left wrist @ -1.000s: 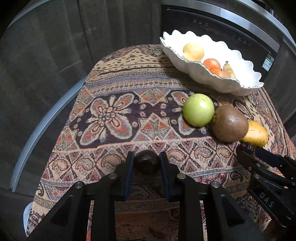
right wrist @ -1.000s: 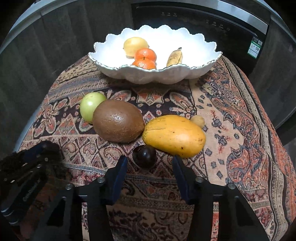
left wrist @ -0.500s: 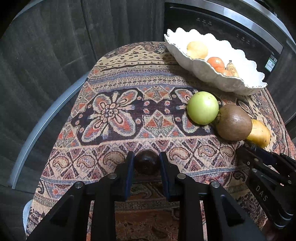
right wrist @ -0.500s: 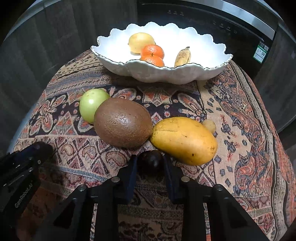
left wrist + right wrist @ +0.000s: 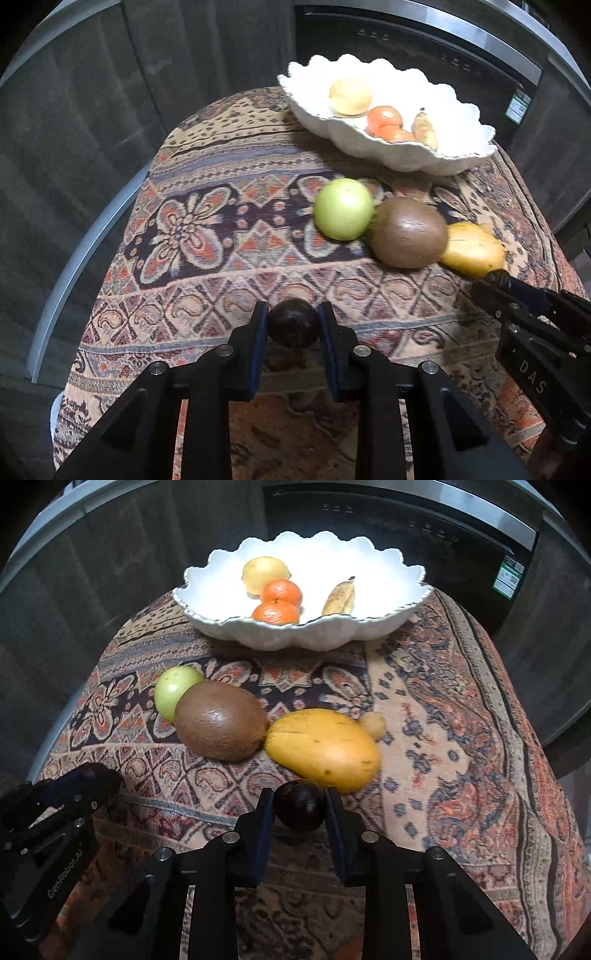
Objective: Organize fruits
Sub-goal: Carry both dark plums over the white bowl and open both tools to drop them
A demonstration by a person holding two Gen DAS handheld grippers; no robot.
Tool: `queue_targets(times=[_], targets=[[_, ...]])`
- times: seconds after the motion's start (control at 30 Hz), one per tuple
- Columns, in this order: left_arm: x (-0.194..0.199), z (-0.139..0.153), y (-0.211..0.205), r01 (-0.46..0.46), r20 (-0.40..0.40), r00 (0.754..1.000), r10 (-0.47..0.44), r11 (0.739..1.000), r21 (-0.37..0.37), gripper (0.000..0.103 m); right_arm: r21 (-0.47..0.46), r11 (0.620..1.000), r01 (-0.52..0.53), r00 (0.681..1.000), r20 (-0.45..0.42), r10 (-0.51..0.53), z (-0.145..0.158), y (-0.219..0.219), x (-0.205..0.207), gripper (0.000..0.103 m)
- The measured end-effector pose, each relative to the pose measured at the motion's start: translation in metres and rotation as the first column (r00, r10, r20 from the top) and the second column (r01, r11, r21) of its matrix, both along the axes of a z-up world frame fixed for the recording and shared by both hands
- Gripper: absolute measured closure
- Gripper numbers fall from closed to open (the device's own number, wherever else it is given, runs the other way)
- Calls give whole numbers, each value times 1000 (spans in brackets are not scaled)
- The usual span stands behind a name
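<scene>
My left gripper (image 5: 293, 321) is shut on a small dark round fruit (image 5: 293, 326) just above the patterned cloth. My right gripper (image 5: 300, 805) is shut on a second dark round fruit (image 5: 301, 810), right in front of the yellow mango (image 5: 325, 749). Left of the mango lie a brown oval fruit (image 5: 221, 720) and a green apple (image 5: 173, 694); a small tan fruit (image 5: 373, 725) sits behind the mango. The white scalloped bowl (image 5: 388, 572) at the back holds a yellow fruit (image 5: 264, 574), two oranges (image 5: 281, 592) and a small banana (image 5: 340, 596).
The patterned cloth (image 5: 207, 177) covers a rounded table whose edges fall away left, right and front. Dark cabinet fronts and an appliance (image 5: 406, 520) stand behind the bowl. The other gripper's body shows at the right edge of the left wrist view and the left edge of the right wrist view.
My right gripper closed from wide open onto the dark fruit in front of the mango and lifted a little. The left gripper, holding its fruit throughout, drew slightly up and back.
</scene>
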State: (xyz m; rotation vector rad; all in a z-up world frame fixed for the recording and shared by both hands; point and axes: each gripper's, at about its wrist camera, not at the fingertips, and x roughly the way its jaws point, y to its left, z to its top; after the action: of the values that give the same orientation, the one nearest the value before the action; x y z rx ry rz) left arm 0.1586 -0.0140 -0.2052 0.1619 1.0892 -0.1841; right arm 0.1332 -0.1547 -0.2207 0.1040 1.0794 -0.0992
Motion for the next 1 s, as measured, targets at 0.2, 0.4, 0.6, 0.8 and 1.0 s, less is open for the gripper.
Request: queue_targets(times=[0.2,0.4,0.6,0.8,1.0], targets=[[-2,12,-20,31,5,999,-31,999,25,76,-21,1000,-20,1000,6,20,15,-15,-2,74],[7,29,-40,45,5,999,-45,999,19,76,-43,999,-21,999,26,22,35,-36,-2,74],[19,51,-62,74,26,997,-74,997,18,76,-37,999,-11,999,51,13,56,-55,6,74],[37,72,-77,81,54,995,-81,997,6,76,-47,999,-8,995,96,13,79,-68,19,74],[57,90,-88,89,89,992,-89,996,6,76,-55,998,-11,991,134,19,97,-78,36,74]])
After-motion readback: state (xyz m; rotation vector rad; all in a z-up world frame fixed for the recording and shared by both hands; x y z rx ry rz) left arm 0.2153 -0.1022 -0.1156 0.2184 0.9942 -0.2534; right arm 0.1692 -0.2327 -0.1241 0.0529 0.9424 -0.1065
